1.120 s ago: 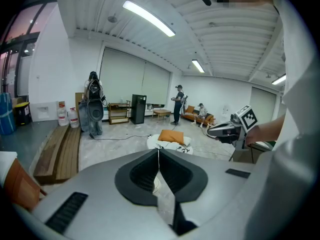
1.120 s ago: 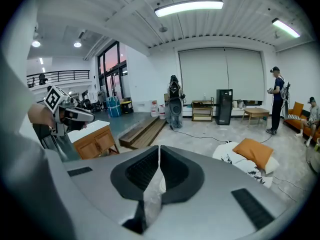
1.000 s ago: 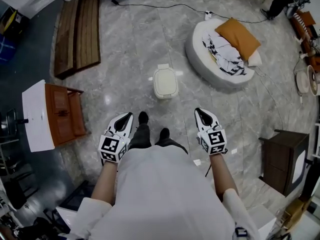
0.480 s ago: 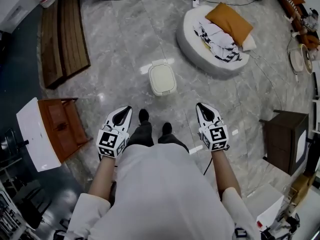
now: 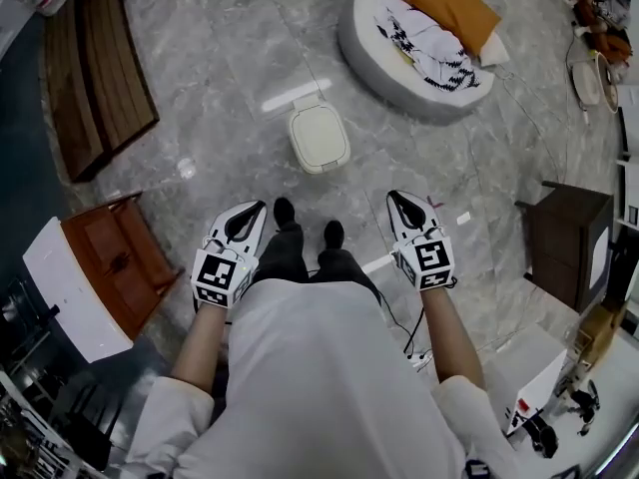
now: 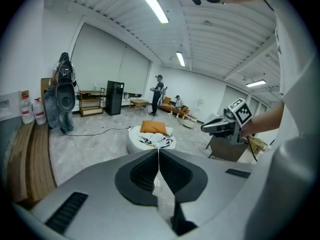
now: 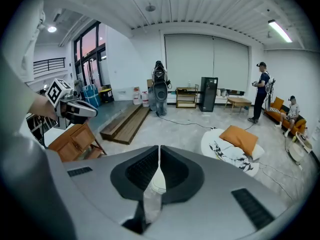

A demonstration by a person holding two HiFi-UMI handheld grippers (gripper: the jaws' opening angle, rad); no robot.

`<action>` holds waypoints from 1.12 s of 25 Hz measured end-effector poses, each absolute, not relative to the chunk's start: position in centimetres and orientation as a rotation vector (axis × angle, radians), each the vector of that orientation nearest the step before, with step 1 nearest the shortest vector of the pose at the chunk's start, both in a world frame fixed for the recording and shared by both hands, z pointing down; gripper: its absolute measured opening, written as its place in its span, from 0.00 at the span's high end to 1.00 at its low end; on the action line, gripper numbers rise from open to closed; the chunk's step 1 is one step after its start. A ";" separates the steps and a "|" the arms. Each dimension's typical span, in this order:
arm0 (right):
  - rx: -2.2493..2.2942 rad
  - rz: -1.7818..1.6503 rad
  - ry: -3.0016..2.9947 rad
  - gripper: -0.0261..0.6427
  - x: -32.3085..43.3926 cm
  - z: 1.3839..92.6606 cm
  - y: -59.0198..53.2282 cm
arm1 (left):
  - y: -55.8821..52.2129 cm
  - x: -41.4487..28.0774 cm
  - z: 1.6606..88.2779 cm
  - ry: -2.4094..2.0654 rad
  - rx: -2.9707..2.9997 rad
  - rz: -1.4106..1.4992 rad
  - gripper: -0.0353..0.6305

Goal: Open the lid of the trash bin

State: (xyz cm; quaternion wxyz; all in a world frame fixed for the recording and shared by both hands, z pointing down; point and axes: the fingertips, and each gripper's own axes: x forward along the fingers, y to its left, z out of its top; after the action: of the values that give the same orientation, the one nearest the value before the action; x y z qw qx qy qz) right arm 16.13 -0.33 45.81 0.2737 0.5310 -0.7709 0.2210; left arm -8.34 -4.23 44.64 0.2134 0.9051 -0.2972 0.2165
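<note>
Both jaw pairs are pressed together with nothing between them: the left gripper (image 5: 245,220) and the right gripper (image 5: 404,208) are held low at the person's sides, either side of the shoes (image 5: 308,224). The trash bin (image 5: 319,138) stands on the marble floor (image 5: 230,88) just ahead, its lid (image 5: 319,134) still down. This looks like the approach. Next someone must step in, lower one gripper and catch the lid's edge. Since a second ago the view has swung, and the wooden cabinet (image 5: 112,267) sits lower left.
</note>
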 end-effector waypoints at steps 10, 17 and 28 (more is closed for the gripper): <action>1.396 0.689 -1.981 0.91 13.4 50.9 -2.4 | -5.7 -8.5 49.0 -0.635 2.547 0.687 0.92; 1.357 0.741 -1.945 0.91 12.0 54.7 -2.8 | -6.1 -8.9 51.7 -0.601 2.528 0.699 0.92; 1.225 0.789 -1.943 0.91 11.5 60.7 -4.5 | -6.8 -8.0 55.0 -0.696 2.428 0.672 0.92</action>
State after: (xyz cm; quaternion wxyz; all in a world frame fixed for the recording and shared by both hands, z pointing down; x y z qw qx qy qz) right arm 11.48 -4.49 60.70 0.3491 0.4726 -0.7497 0.3046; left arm -8.05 -6.76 55.01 0.2607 0.8969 -0.2572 0.2481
